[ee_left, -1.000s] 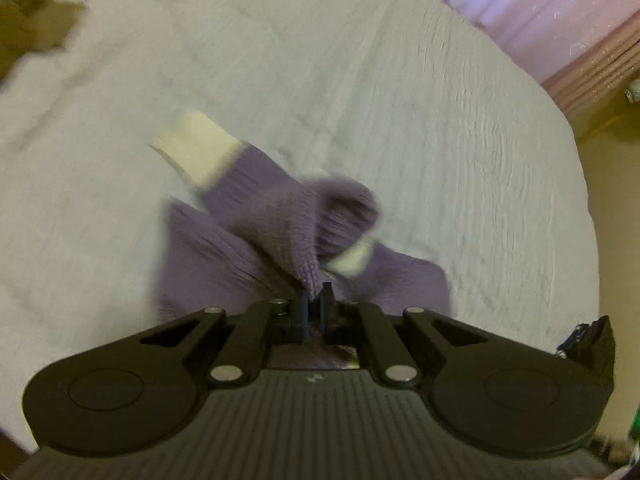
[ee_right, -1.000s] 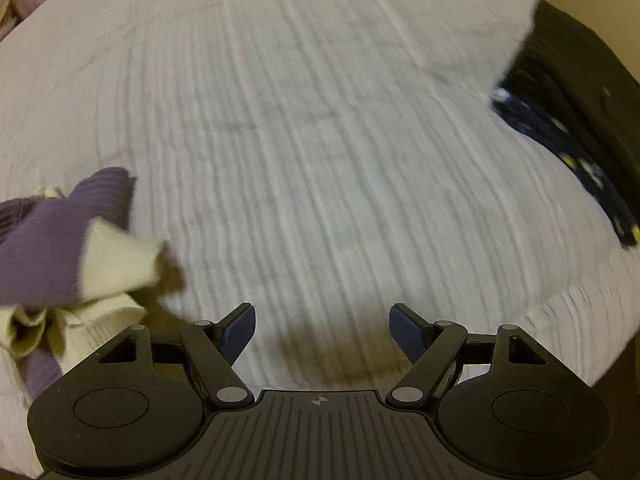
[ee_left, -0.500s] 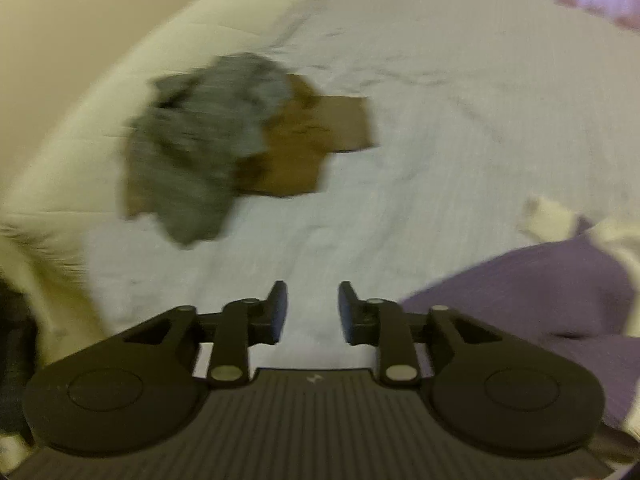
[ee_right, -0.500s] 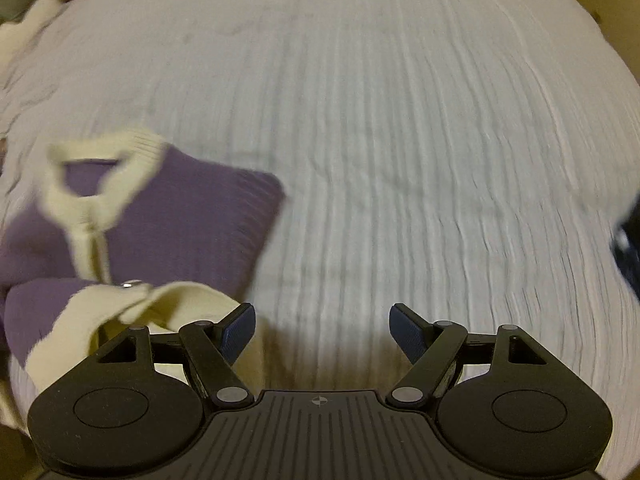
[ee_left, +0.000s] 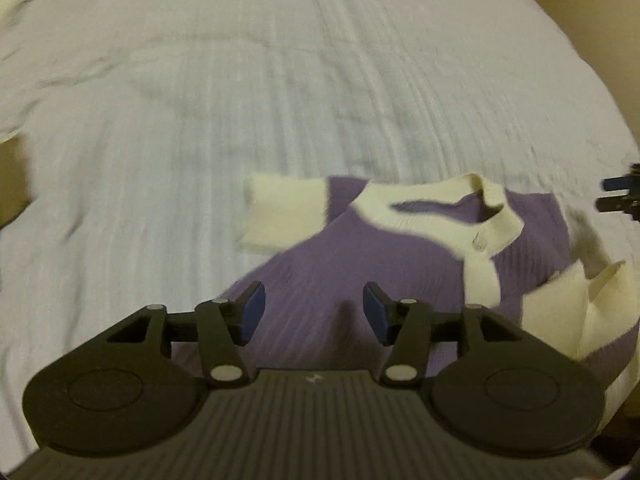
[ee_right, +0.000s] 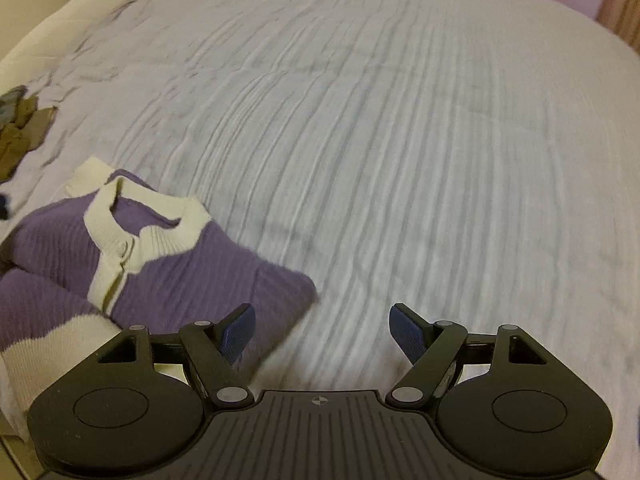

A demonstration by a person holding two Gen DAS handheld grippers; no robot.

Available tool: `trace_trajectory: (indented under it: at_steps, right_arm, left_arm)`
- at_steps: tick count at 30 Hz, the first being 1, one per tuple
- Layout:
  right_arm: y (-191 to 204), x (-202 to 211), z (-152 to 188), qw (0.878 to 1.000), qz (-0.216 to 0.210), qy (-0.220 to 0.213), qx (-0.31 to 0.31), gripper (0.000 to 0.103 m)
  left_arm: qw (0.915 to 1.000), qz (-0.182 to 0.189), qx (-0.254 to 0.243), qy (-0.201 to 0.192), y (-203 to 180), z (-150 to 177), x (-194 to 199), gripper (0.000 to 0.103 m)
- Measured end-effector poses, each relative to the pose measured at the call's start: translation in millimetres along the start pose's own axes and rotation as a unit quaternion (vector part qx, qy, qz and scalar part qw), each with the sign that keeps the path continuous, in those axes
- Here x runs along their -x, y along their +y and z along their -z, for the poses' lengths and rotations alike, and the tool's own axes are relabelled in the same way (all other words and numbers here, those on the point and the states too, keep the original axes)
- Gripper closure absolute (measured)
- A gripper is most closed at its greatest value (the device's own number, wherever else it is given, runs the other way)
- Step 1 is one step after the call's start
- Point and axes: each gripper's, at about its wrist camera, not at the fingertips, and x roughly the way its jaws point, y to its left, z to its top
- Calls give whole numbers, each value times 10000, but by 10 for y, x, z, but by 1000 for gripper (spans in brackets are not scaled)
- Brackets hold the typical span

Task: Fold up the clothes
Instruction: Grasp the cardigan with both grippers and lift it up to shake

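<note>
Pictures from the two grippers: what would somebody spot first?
First, the purple cardigan with cream trim, lying on the pale bedspread. The open left gripper hovers right over it. The right gripper, also open, sits beside its edge, and brownish clothes lie far left.

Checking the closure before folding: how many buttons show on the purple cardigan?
1: a single button sits on the cream placket just below the collar of the purple cardigan, also seen from the left wrist. Others may be hidden in the folds lower down.
</note>
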Motion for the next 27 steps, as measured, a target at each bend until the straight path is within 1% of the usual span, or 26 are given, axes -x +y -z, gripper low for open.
trace_trajectory:
  at_steps: [2, 3, 6, 7, 8, 12, 15, 18, 19, 20, 21, 22, 23, 25, 27]
  right_arm:
    - [-40, -170, -66, 9998, -166, 137, 43, 26]
    - [-66, -259, -99, 9995, -243, 182, 70, 26]
    - [-124, -491, -165, 9981, -513, 268, 196, 26]
    - [-131, -564, -180, 9976, -593, 265, 224, 26]
    - [-145, -636, -199, 9966, -717, 294, 272, 26]
    - [-167, -820, -244, 9904, -1237, 386, 483, 26]
    - [-140, -933, -249, 9847, -1533, 467, 681, 26]
    - [-71, -1027, -204, 9788, -1790, 638, 770, 26]
    - [-47, -983, -184, 9799, -1730, 583, 804, 26]
    - [-24, -931, -165, 9813, -1652, 515, 838, 38]
    - [0, -879, -145, 9827, -1574, 447, 872, 47]
    - [24, -826, -126, 9839, -1496, 379, 906, 66]
    - [47, -774, -106, 9849, -1418, 311, 940, 73]
    - [95, -669, -67, 9867, -1261, 174, 1007, 78]
    - [232, -428, 8, 9880, -949, -117, 1211, 80]
  left_arm:
    - [9997, 166, -32, 191, 54, -150, -260, 47]
    - [9993, 234, -42, 294, 99, -193, -391, 47]
    - [9983, 192, -75, 543, 193, -246, -714, 47]
    - [9979, 174, -52, 621, 225, -248, -810, 44]
    - [9974, 200, -4, 692, 259, -231, -885, 40]
    - [9961, 317, 25, 819, 323, -122, -1061, 35]
    - [9954, 261, -312, 866, 231, -54, -1136, 33]
    - [9954, 169, -479, 806, 158, 9, -1154, 34]
    - [9965, 79, -491, 671, 114, 43, -1070, 42]
    - [9973, -11, -503, 535, 70, 78, -985, 58]
    - [9978, -102, -515, 400, 26, 113, -900, 64]
    - [9981, -192, -527, 264, -19, 148, -815, 74]
    - [9981, -282, -538, 128, -63, 183, -731, 80]
    - [9972, -462, -561, -144, -151, 252, -561, 84]
    - [9954, -642, -583, -415, -240, 322, -392, 85]
